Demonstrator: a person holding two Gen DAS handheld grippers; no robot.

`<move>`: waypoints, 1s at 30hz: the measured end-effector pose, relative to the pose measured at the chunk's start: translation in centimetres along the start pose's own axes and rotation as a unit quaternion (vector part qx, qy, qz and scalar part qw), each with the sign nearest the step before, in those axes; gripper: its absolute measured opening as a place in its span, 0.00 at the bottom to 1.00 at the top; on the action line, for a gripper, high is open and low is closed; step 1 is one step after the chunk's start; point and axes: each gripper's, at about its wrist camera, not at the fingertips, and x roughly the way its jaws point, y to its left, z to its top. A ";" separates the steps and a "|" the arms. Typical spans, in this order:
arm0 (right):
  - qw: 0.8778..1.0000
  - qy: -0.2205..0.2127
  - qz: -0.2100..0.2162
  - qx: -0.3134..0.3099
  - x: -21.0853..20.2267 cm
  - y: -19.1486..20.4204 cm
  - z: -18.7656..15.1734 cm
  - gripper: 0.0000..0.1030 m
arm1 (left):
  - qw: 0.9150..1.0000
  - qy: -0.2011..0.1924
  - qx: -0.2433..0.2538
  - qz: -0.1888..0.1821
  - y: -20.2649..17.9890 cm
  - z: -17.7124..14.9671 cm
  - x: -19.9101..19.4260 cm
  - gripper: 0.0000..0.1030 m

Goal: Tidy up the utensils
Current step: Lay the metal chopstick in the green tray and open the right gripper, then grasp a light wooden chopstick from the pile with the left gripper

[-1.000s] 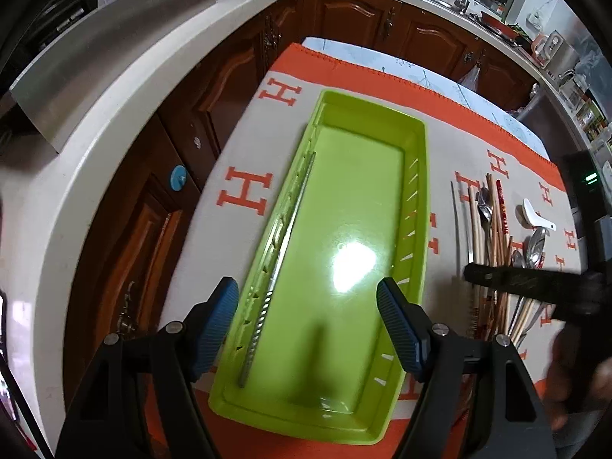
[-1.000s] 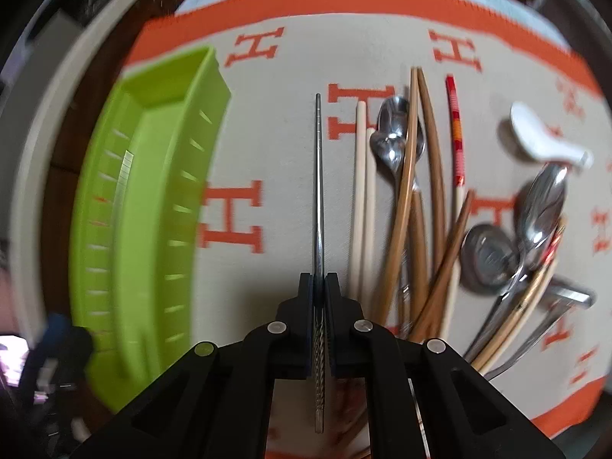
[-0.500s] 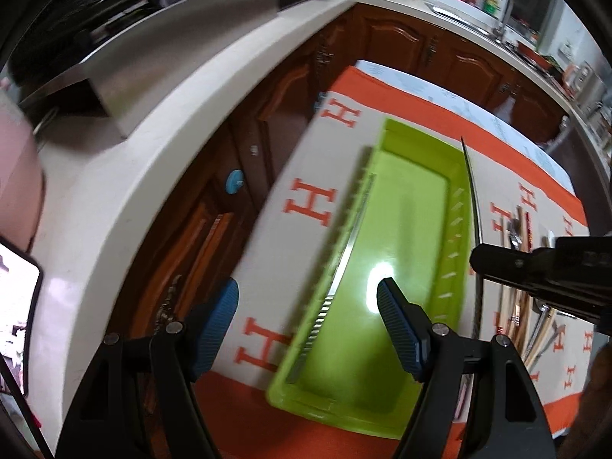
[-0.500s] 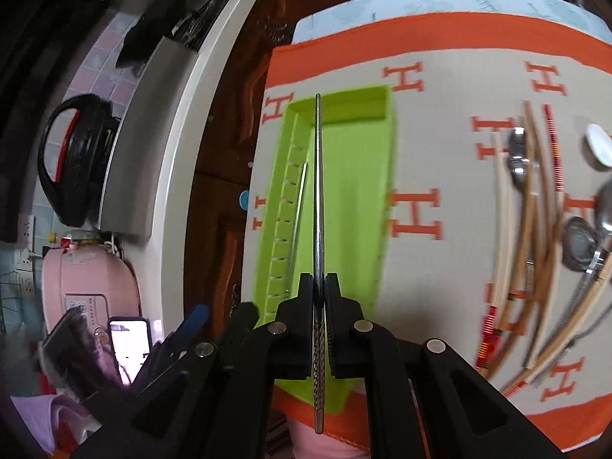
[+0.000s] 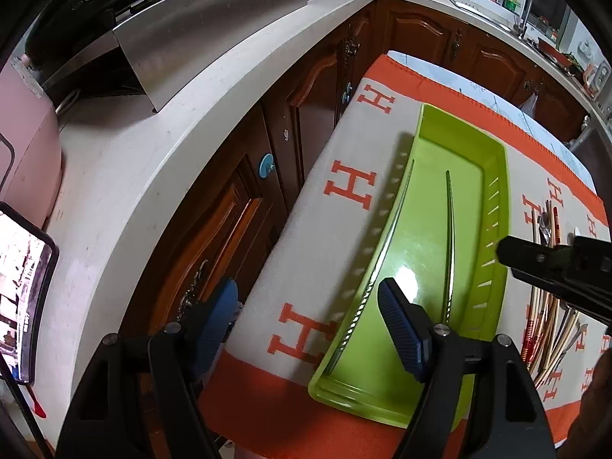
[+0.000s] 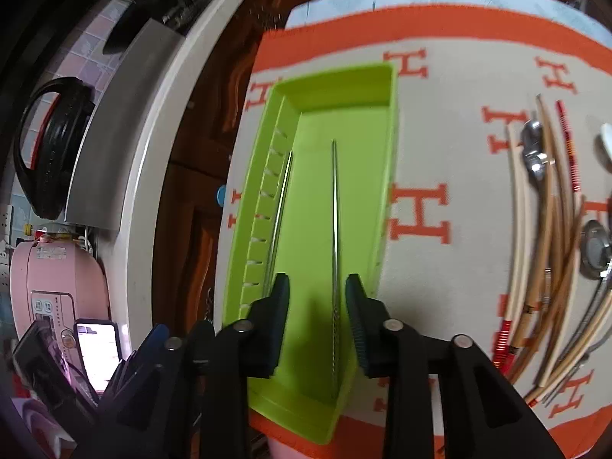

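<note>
While the right tongs [image 6: 316, 298] hang over the green tray [image 6: 386, 160] with their jaws opening, a metal chopstick [image 6: 335, 229] lies in the gap between them, touching neither pad and seemingly resting on the tray floor. A second metal chopstick [image 6: 281, 199] lies along the tray's slotted wall. To finish this step well, the tongs should probably part fully and lift straight up, so no pad drags the chopstick askew, then go for the next piece from the pile of utensils [image 6: 550, 229] lying on the orange-and-cream cloth [image 6: 440, 114] over the desk, well apart from the tray. The left tongs [image 5: 306, 313] stand wide and hold nothing, hovering over the tray's near left edge.
</note>
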 end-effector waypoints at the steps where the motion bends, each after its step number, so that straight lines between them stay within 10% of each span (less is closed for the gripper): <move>1: 1.000 -0.004 0.002 0.000 -0.4 -0.2 -0.2 0.31 | 1.000 0.000 0.000 -0.001 -0.1 0.0 -0.1 0.72; 17: 0.994 -0.091 -0.059 -0.024 -10.5 -8.5 -5.4 0.31 | 0.996 -0.019 0.056 -0.069 -6.4 -2.0 -3.6 0.72; 30: 0.985 -0.142 -0.085 0.056 -16.7 -20.8 -7.4 0.31 | 0.974 0.009 0.131 -0.184 -16.1 -1.7 -3.5 0.65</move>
